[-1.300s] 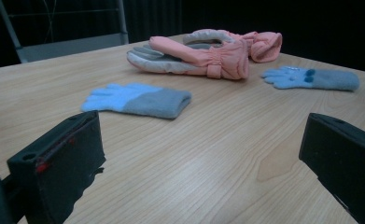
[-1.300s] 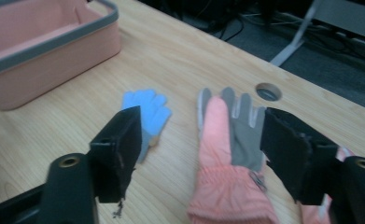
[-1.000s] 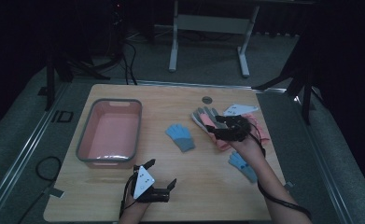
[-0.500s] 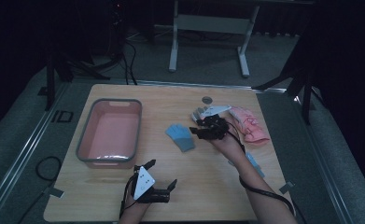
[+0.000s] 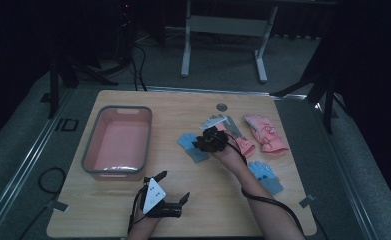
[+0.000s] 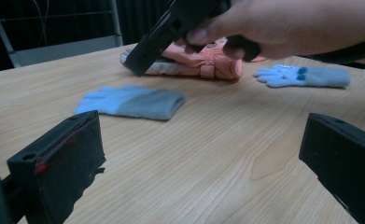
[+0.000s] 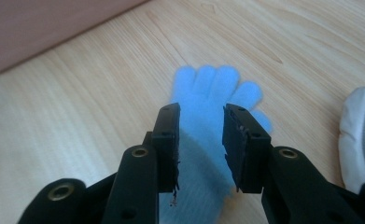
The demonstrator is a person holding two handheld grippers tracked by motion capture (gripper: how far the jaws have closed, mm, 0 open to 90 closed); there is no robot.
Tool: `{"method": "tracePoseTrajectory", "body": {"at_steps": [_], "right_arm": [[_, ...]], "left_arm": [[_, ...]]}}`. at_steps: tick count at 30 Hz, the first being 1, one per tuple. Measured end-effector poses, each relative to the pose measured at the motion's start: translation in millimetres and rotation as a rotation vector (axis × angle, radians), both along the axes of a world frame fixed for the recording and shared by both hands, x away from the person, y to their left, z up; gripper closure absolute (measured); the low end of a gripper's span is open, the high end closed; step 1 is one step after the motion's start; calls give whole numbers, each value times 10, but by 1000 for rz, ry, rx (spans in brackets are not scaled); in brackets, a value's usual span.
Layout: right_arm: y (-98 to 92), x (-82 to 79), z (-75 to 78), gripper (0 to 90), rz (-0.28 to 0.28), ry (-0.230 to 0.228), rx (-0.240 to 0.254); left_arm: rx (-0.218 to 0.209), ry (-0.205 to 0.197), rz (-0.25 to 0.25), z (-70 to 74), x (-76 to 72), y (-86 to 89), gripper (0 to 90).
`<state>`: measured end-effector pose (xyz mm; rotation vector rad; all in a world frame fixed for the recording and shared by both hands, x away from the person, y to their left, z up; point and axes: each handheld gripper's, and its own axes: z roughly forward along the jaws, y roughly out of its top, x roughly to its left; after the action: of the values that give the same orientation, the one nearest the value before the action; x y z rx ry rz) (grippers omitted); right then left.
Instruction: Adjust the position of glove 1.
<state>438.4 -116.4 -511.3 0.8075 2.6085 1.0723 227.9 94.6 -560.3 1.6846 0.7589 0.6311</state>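
Our right gripper (image 7: 201, 144) hangs over the blue glove (image 7: 208, 116) lying flat on the surface (image 5: 183, 107) beside the pink tub (image 5: 117, 142), fingers (image 7: 168, 140) just narrowing, not yet pinching. We should drop squarely and gather enough fabric. Left gripper (image 6: 203, 177) rests spread.

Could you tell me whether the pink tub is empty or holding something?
Empty: the high view shows the pink tub with a bare floor, gloves on the table.

Bare wood between pink bin (image 5: 117, 142) and blue glove (image 5: 192, 146); gloves crowd the right
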Motion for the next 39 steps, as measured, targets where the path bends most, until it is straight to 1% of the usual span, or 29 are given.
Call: {"method": "tracePoseTrajectory", "body": {"at_steps": [1, 3, 7, 8, 10, 11, 12, 14, 15, 16, 18, 19, 20, 23, 24, 25, 26, 28, 30, 31, 32, 33, 35, 36, 38, 39], "right_arm": [[35, 33, -51, 672, 1, 7, -4], [66, 62, -101, 672, 4, -2, -15], [117, 121, -193, 672, -6, 8, -36], [122, 141, -223, 671, -10, 16, -33], [127, 171, -294, 671, -21, 36, -49], [118, 181, -329, 673, -20, 46, -34], [102, 182, -345, 688, -33, 55, -12], [83, 169, -369, 769, -33, 56, 14], [80, 156, -380, 794, -33, 61, 28], [82, 142, -391, 813, -31, 55, 36], [83, 136, -395, 813, -36, 53, 41], [93, 119, -398, 850, -66, 60, 50], [97, 110, -390, 863, -80, 61, 50], [97, 47, -288, 883, -146, 56, 37], [73, 16, -232, 885, -172, 60, 53], [37, -19, -169, 886, -200, 79, 101], [11, -59, -101, 886, -213, 84, 125], [-22, -177, 49, 888, -245, 45, 125], [-63, -301, 184, 888, -275, 41, 154], [-77, -373, 246, 889, -295, 16, 155], [-93, -442, 299, 889, -313, 12, 161], [-109, -509, 337, 889, -332, 12, 171], [-137, -657, 383, 889, -376, -6, 174], [-160, -727, 390, 888, -395, -7, 186], [-191, -853, 375, 888, -424, -3, 184], [-209, -909, 355, 889, -432, 8, 187]], "left_arm": [[0, 0, 0, 0, 0, 0, 1], [-1, 0, 0, 0, 0, 0, 0], [-3, -2, 0, -1, -1, 2, 0], [-4, -1, 0, -1, 0, 2, 0], [-3, 0, 1, -1, 0, 2, 1], [-2, 0, 1, 0, 1, 1, 1], [-1, 1, 1, 0, 1, 0, 0], [0, 1, 2, 0, 1, -1, 1], [-1, 2, 2, 0, 2, -1, 1], [-2, 3, 2, 0, 3, 0, 0], [-2, 3, 2, 0, 3, 0, 0], [-6, 6, 4, 0, 6, 3, 1], [-8, 4, 4, -1, 5, 5, 0], [-13, 5, 6, -1, 5, 8, 1], [-14, 7, 6, -1, 7, 10, 1], [-14, 7, 7, -1, 8, 11, 0], [-17, 6, 8, -2, 8, 12, 1], [-17, 6, 10, -2, 7, 11, 0], [-16, 4, 13, -2, 6, 10, 0], [-16, 3, 16, -2, 5, 9, 1], [-13, 3, 17, -1, 5, 11, 1], [-14, 3, 18, -2, 4, 10, 1], [-19, 2, 19, -3, 2, 9, 1], [-21, 2, 19, -3, 2, 10, 0], [-21, 2, 20, -3, 3, 10, 1], [-19, 1, 20, -3, 4, 9, 0]]}}
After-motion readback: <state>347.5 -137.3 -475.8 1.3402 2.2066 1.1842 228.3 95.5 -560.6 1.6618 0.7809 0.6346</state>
